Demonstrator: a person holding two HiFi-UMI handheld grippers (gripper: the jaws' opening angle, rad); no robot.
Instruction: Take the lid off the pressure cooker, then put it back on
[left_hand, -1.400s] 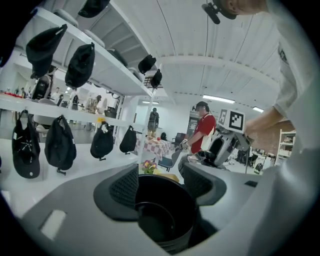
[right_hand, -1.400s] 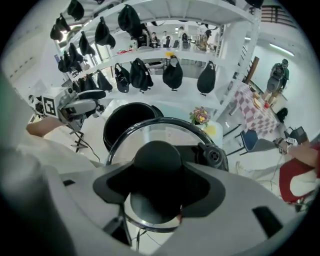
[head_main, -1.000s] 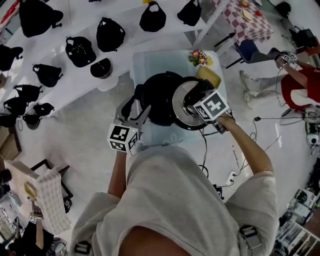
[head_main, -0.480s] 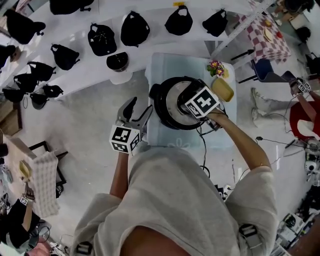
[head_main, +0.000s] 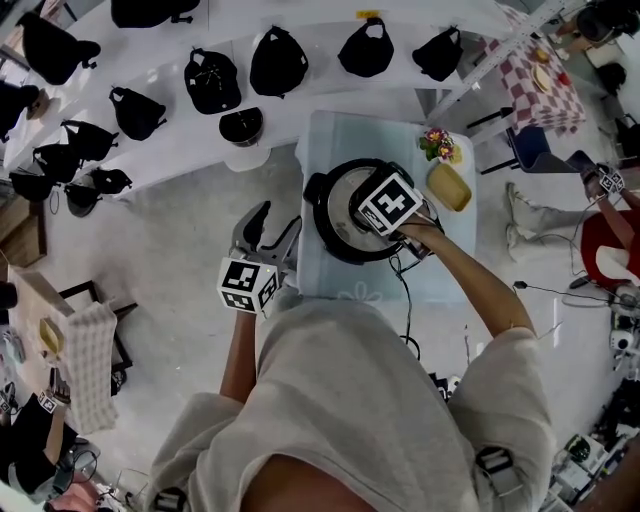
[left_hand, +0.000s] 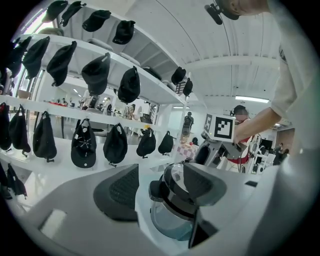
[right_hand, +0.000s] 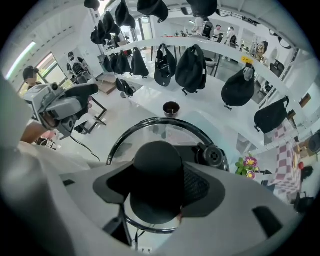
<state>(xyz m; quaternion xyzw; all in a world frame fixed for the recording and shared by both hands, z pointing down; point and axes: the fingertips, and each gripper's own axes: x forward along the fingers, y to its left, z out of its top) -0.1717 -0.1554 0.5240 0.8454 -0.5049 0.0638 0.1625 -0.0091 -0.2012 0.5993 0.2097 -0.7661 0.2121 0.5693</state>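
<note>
The black pressure cooker (head_main: 322, 192) stands on a small table with a pale blue cloth (head_main: 330, 135). Its glass lid (head_main: 343, 215), black-rimmed, lies over the pot's mouth; I cannot tell whether it is seated. My right gripper (head_main: 378, 215) points down on it, shut on the lid's round black knob (right_hand: 157, 172), a pad at each side. The lid's rim (right_hand: 150, 122) and valve (right_hand: 212, 156) show beyond the knob. My left gripper (head_main: 268, 226) hangs open left of the pot, nothing between its jaws. In the left gripper view the cooker (left_hand: 172, 212) sits ahead, apart from the gripper.
A flower pot (head_main: 438, 143) and a yellow dish (head_main: 448, 186) share the table's right side. White shelves with black caps and bags (head_main: 210, 80) curve round the back. A dark bowl (head_main: 240, 125) sits on the shelf nearby. Cables (head_main: 405, 300) trail on the floor.
The right gripper carried the lid leftward, from off the pot's right side to over its mouth. The left gripper drew back from the pot's left side.
</note>
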